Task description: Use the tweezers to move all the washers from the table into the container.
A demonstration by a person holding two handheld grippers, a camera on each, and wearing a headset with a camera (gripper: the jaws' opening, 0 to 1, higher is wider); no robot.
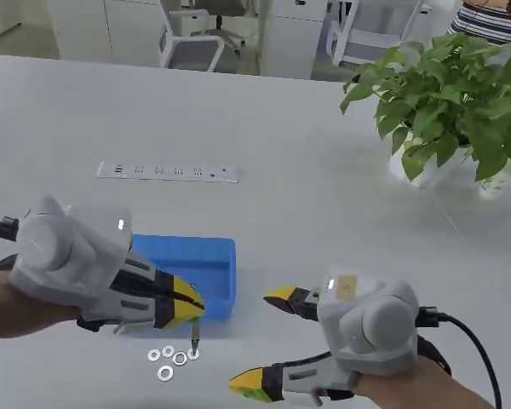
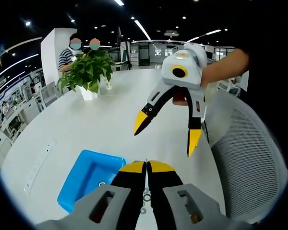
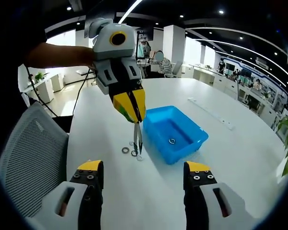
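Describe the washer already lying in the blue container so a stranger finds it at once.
On the grey table stands a blue container. On its floor lies one small metal washer. It alone sits inside; the other washers lie clustered on the bare table by the tweezers.

We take the potted plant (image 1: 443, 102) as our landmark: it stands in a white pot on a wide, pale grey table (image 1: 281, 170). Left of the plant in the head view, a white power strip (image 1: 168, 171) lies flat on the tabletop. Past the table's far edge, also left of the plant, we see white chairs (image 1: 192, 38) and white cabinets (image 1: 289, 34). Well apart from the plant, a grey mesh chair (image 2: 249, 158) stands by the table edge, under long ceiling lights (image 2: 141, 28).
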